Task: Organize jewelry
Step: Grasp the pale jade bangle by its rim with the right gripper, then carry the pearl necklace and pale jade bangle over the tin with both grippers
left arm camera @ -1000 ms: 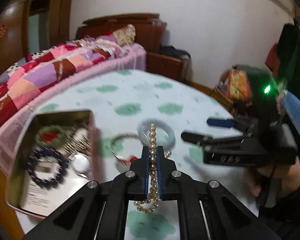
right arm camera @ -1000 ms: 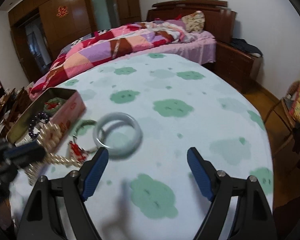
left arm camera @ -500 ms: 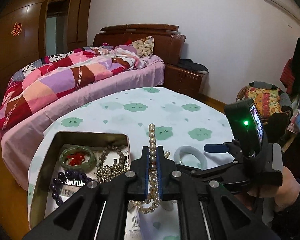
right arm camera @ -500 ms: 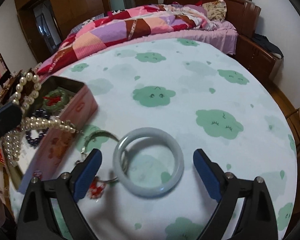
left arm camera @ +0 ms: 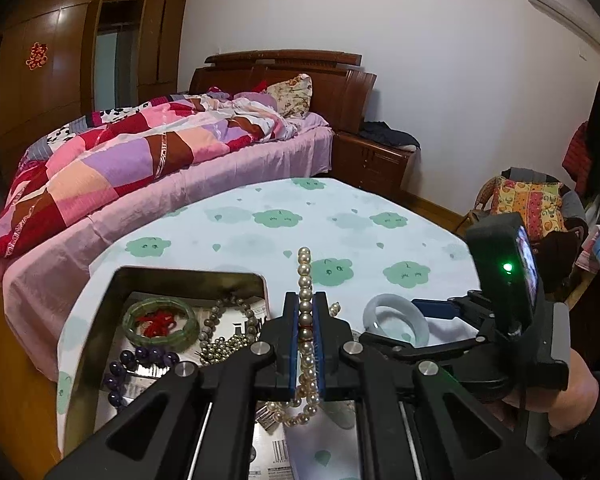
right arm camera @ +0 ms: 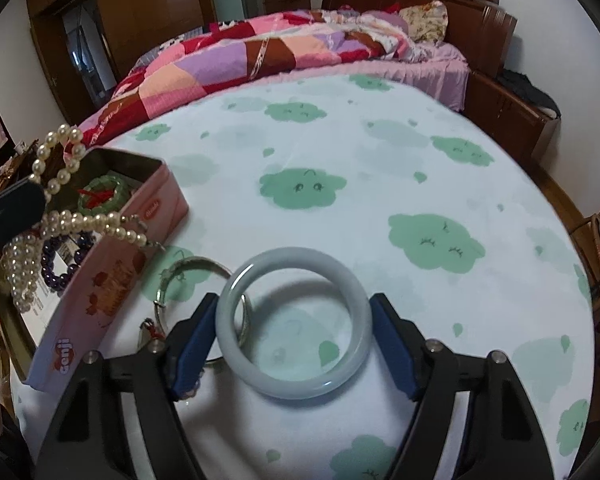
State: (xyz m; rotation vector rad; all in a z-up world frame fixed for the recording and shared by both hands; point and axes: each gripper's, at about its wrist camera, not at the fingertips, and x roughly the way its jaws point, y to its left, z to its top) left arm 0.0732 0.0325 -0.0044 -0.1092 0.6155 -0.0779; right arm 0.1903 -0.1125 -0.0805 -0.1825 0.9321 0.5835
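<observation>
My left gripper (left arm camera: 305,300) is shut on a pearl necklace (left arm camera: 305,320), whose loops hang above the open tin box (left arm camera: 188,272). The tin holds a green bangle with red thread (left arm camera: 160,320), a purple bead bracelet (left arm camera: 140,360) and grey beads. A pale jade bangle (right arm camera: 296,384) lies flat on the tablecloth. My right gripper (right arm camera: 294,300) straddles it with its jaws closing, and both blue pads (right arm camera: 196,340) touch its outer rim. A thin silver bangle (right arm camera: 192,272) with a red charm lies partly under the pale one.
The pink tin wall (right arm camera: 112,280) stands just left of the right gripper. The round table (right arm camera: 380,160) has a cloud-print cloth. A bed with a patchwork quilt (left arm camera: 120,152) lies beyond it, and a chair with a cushion (left arm camera: 528,204) stands at the right.
The left gripper carried the pearls sideways until they hung over the tin. The right gripper moved forward and down over the pale bangle, and its jaws narrowed onto it.
</observation>
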